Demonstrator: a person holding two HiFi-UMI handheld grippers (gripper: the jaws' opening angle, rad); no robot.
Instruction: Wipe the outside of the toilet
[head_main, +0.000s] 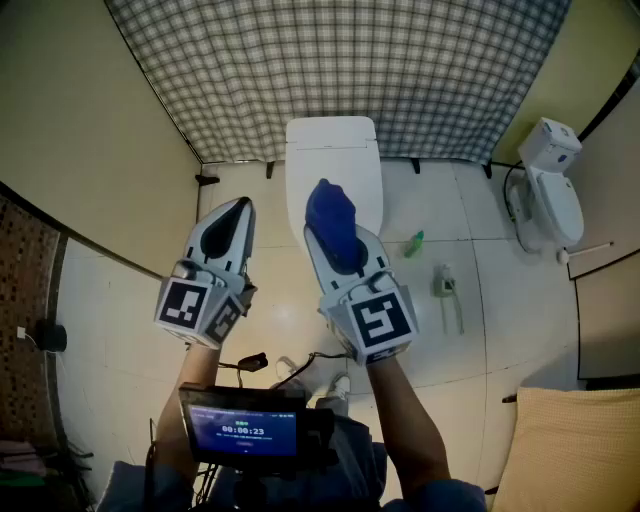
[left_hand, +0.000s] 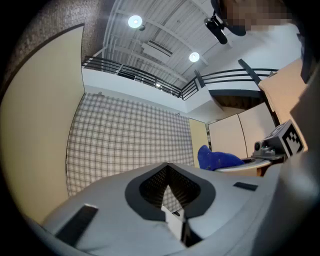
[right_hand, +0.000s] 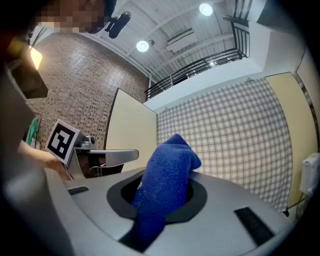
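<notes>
A white toilet (head_main: 333, 160) with its lid down stands against the checked wall, seen in the head view. My right gripper (head_main: 332, 222) hovers over its front end, shut on a blue cloth (head_main: 334, 228) that bunches up out of the jaws; the same blue cloth (right_hand: 167, 187) fills the right gripper (right_hand: 165, 197) in its own view. To the left of the toilet my left gripper (head_main: 236, 210) hangs above the floor, jaws together and holding nothing; the left gripper (left_hand: 170, 192) view points at the wall. Neither gripper view shows the toilet.
A second white fixture (head_main: 552, 190) stands at the right wall. A green bottle (head_main: 414, 243) and a small tool (head_main: 447, 288) lie on the tiled floor right of the toilet. Yellow partitions (head_main: 70, 130) close in both sides. A tan cushion (head_main: 570, 450) sits at bottom right.
</notes>
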